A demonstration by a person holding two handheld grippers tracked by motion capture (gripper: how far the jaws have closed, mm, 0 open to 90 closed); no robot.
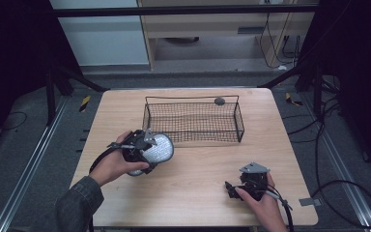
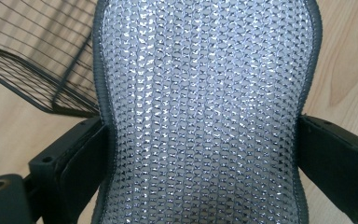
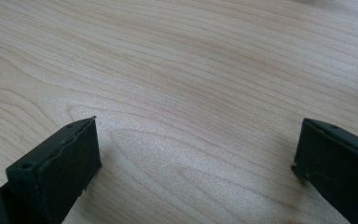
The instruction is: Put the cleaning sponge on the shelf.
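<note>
Lab or test bay, not a home. Light wooden table [image 1: 193, 193] stands alone on grey carpet, dark curtains hanging at 9 and 3 o'clock, metal floor rails [image 1: 26, 169] running along both sides. Black cables [image 1: 348, 188] loop over the floor at 3 o'clock; black-and-yellow tape marks [image 1: 84, 103] sit near the table's far corners.

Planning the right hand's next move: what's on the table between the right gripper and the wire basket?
Nothing: in the high view, bare wooden table runs from the right gripper to the wire basket.
</note>
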